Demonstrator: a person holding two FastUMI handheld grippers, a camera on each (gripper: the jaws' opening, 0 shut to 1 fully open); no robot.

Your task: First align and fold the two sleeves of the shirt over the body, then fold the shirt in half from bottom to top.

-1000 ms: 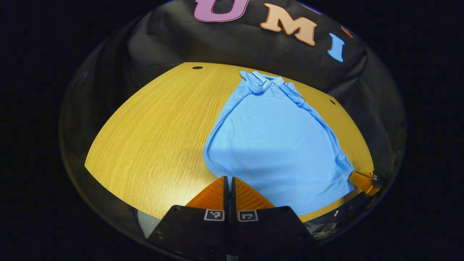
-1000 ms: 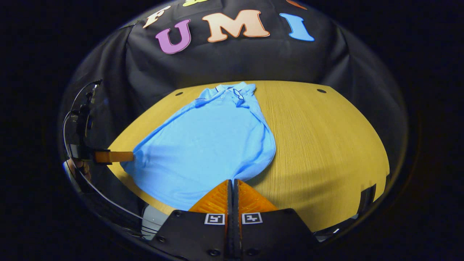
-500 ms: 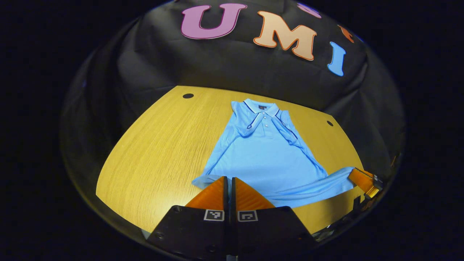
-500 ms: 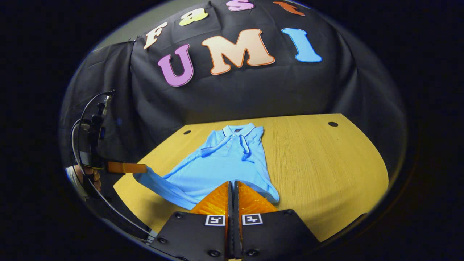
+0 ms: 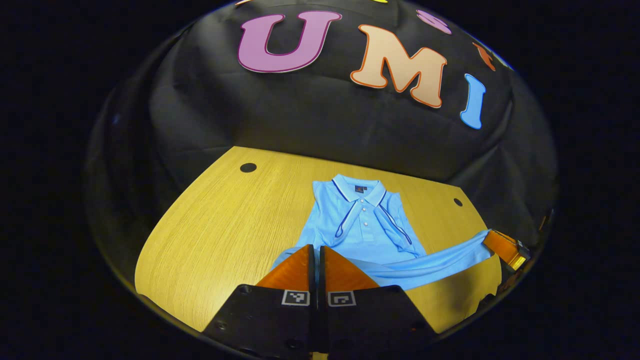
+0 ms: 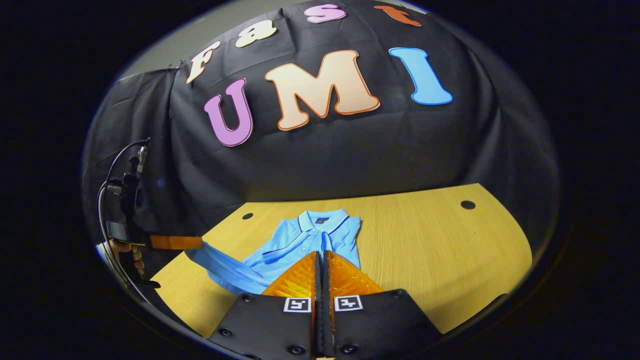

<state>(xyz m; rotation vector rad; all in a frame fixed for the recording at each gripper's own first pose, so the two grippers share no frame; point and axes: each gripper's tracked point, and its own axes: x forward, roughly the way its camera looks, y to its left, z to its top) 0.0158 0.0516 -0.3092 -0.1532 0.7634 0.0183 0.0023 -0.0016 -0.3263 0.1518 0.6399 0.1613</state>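
Observation:
A light blue polo shirt (image 5: 361, 225) lies on the yellow table (image 5: 215, 225), collar at the far end, both sleeves folded over the chest. Its bottom hem is lifted off the table and hangs as a band between the two grippers. In the left gripper view my left gripper (image 5: 315, 248) is shut on one hem corner, and the right gripper (image 5: 501, 246) pinches the other corner at the right edge. In the right gripper view my right gripper (image 6: 320, 255) is shut on the hem above the shirt (image 6: 305, 239), with the left gripper (image 6: 176, 242) holding the cloth at the left.
Small dark holes (image 5: 248, 167) (image 5: 458, 202) mark the table's far corners. Bare wood (image 6: 430, 240) spreads to the right of the shirt in the right gripper view. A hand (image 6: 125, 251) holds the left gripper, with cables above it. Black cloth walls stand behind the table.
Both grippers have lifted the bottom hem off the table and carried it toward the collar. The lower body now folds over, and less of the flat shirt shows.

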